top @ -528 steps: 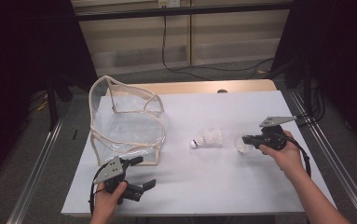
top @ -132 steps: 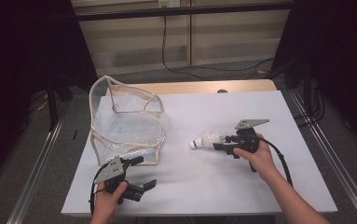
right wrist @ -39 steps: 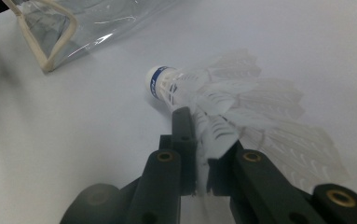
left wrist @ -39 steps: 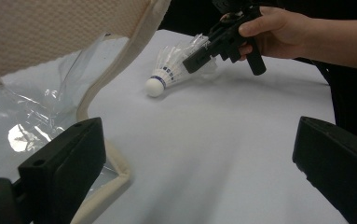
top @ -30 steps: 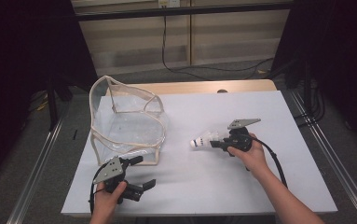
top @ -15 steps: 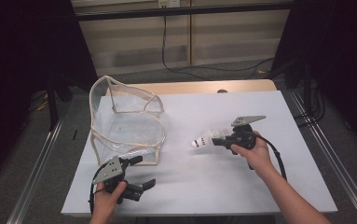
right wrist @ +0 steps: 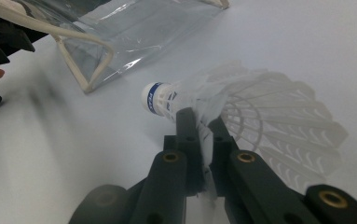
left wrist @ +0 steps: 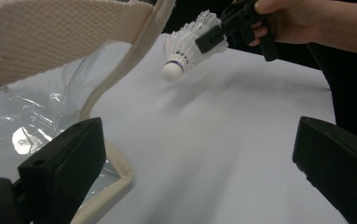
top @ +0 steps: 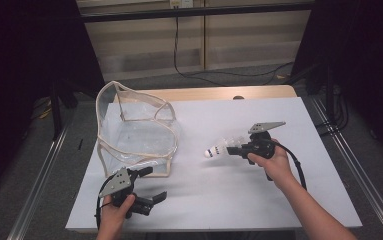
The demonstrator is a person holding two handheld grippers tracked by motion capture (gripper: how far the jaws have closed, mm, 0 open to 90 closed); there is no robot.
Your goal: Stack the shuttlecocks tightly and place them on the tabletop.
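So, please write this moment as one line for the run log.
right gripper: shut on shuttlecock feather skirt, held off the table | left gripper: open, beside clear bag | shuttlecock not in bag yet

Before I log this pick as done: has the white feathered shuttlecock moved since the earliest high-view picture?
Yes. The white feathered shuttlecock is now gripped in the right gripper, lifted off the white table, slightly nearer the clear plastic bag.

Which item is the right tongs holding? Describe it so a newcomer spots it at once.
Start at the white table, then go right from the clear bag with cream edging. There the right tongs pinch a shuttlecock by its skirt: white feathers, a round white tip with a blue band, held clear of the table.
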